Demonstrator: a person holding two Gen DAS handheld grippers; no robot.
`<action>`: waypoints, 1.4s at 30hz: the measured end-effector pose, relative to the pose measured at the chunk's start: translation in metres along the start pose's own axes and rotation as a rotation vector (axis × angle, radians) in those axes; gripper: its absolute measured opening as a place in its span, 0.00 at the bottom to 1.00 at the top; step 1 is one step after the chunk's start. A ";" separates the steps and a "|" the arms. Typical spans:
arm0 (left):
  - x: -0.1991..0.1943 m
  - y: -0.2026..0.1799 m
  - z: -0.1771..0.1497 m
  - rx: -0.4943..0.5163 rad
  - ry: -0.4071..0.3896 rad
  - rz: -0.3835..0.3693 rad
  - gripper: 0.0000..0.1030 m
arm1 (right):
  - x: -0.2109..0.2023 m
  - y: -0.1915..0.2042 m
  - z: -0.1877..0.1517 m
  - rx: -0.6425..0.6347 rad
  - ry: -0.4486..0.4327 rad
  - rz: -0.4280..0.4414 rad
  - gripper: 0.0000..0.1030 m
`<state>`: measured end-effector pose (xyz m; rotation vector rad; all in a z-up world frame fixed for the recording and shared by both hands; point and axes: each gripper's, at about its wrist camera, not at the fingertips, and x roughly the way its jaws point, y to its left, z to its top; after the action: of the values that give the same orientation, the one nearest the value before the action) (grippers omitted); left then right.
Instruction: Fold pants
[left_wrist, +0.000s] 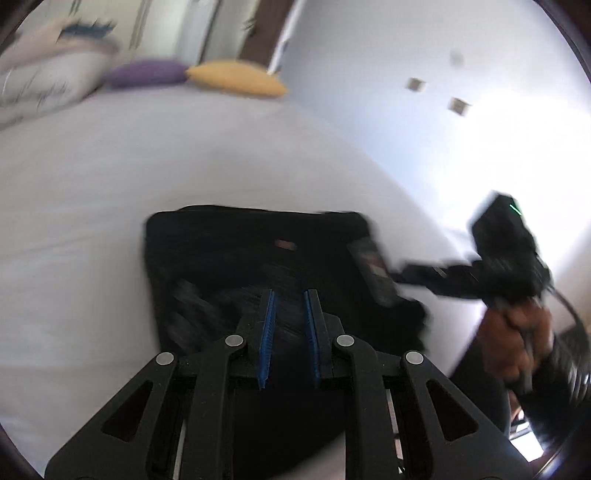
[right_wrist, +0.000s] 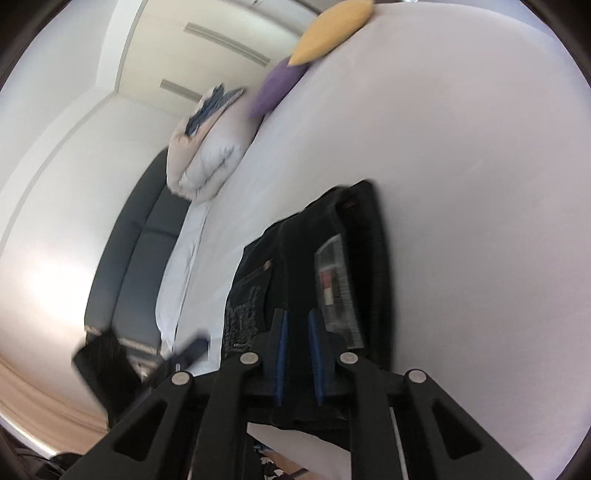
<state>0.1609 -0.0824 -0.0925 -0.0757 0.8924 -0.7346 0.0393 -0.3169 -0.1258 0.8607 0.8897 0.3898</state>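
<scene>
Left gripper (left_wrist: 289, 295) hangs slightly parted over folded black pants (left_wrist: 236, 251) on the white bed (left_wrist: 92, 192); yellow pillow (left_wrist: 236, 77) beyond. Right gripper (right_wrist: 296, 314), likewise parted, hovers at the pants (right_wrist: 295, 258), a tag (right_wrist: 338, 284) just ahead.

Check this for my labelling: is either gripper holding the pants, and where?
Cannot be told: both grippers' fingers stand slightly apart over the folded pants, left, right.

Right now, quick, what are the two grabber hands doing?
Left gripper: open, holding nothing, over the folded black pants.
Right gripper: open, holding nothing, also by the pants.
</scene>
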 end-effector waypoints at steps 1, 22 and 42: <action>0.009 0.016 0.009 -0.038 0.008 0.007 0.15 | 0.009 -0.002 0.002 0.011 0.014 -0.004 0.14; -0.033 0.025 -0.066 0.006 -0.009 0.078 0.15 | -0.055 -0.008 -0.050 -0.032 -0.128 -0.053 0.74; 0.038 0.109 -0.002 -0.308 0.171 -0.060 0.65 | 0.025 -0.045 0.022 0.069 0.072 -0.106 0.61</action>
<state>0.2346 -0.0228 -0.1585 -0.3170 1.1662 -0.6608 0.0701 -0.3396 -0.1671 0.8630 1.0158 0.3015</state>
